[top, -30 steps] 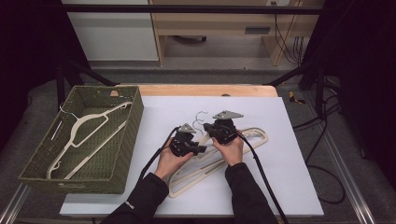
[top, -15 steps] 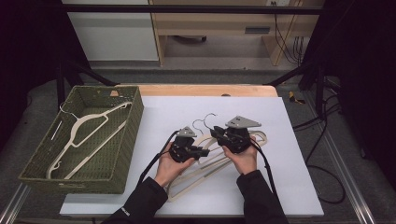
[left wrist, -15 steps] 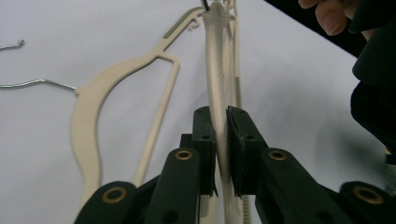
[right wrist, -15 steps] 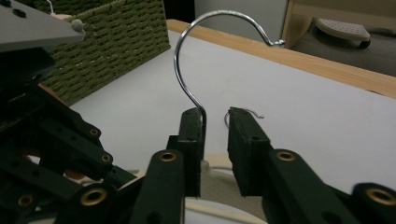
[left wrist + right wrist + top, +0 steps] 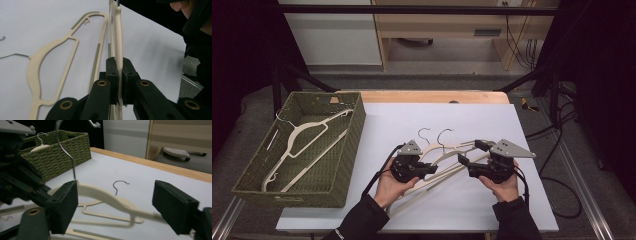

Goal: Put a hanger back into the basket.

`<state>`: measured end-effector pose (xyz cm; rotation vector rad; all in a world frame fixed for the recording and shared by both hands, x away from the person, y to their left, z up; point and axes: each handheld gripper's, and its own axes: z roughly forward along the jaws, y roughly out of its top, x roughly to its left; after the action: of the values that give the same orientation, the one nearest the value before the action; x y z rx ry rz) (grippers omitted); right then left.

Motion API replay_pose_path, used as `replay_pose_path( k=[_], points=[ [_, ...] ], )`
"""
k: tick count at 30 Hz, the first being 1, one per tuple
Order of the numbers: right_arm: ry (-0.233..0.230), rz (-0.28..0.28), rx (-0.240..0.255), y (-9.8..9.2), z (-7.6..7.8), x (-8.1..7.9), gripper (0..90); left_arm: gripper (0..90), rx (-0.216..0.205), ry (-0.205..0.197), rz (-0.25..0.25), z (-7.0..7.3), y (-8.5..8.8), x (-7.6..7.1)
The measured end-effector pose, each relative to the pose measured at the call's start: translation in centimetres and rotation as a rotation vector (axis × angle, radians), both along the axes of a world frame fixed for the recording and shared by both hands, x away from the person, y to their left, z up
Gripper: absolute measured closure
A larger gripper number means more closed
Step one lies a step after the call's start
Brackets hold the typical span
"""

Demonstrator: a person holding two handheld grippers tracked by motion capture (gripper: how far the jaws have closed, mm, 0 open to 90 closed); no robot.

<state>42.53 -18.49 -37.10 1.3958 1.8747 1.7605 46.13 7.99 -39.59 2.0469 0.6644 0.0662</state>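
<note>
Several cream plastic hangers with wire hooks lie fanned on the white table (image 5: 532,200). My left gripper (image 5: 432,170) is shut on the arm of one cream hanger (image 5: 117,42), held on edge above the table; its jaws have just closed further on it. A second hanger (image 5: 37,65) lies flat to the left. My right gripper (image 5: 471,154) stands wide open, having just been opening; the raised hanger's arm (image 5: 105,195) crosses between its pads (image 5: 63,205) without being pressed. The raised hanger's hook (image 5: 65,150) sticks up beside the left pad.
A green woven basket (image 5: 353,135) sits at the table's left with one cream hanger (image 5: 294,142) inside; it also appears as the basket (image 5: 60,155) behind the hook. A flat hanger's hook (image 5: 120,183) lies ahead. The table's wooden far edge (image 5: 432,96) is behind.
The right gripper has moved right and nearer the person, away from the left one, and its jaws have spread apart off the hanger. The left gripper keeps its grip and has lifted slightly.
</note>
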Motion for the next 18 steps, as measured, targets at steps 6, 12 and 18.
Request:
replay_pose_path(
  k=[6,12,18],
  points=[
    [-0.001,-0.043,-0.002,-1.7,0.0,-0.8,12.3,85.9,-0.026,-0.038,0.022,2.1,2.0,-0.5],
    [0.008,-0.083,0.013,-2.9,0.0,-1.4,7.4,85.9,-0.03,-0.094,0.051,5.0,4.7,-0.6],
    [0.02,-0.1,0.005,-3.2,-0.4,-1.3,6.9,86.0,-0.026,-0.138,0.078,7.5,7.5,-1.0]
  ],
)
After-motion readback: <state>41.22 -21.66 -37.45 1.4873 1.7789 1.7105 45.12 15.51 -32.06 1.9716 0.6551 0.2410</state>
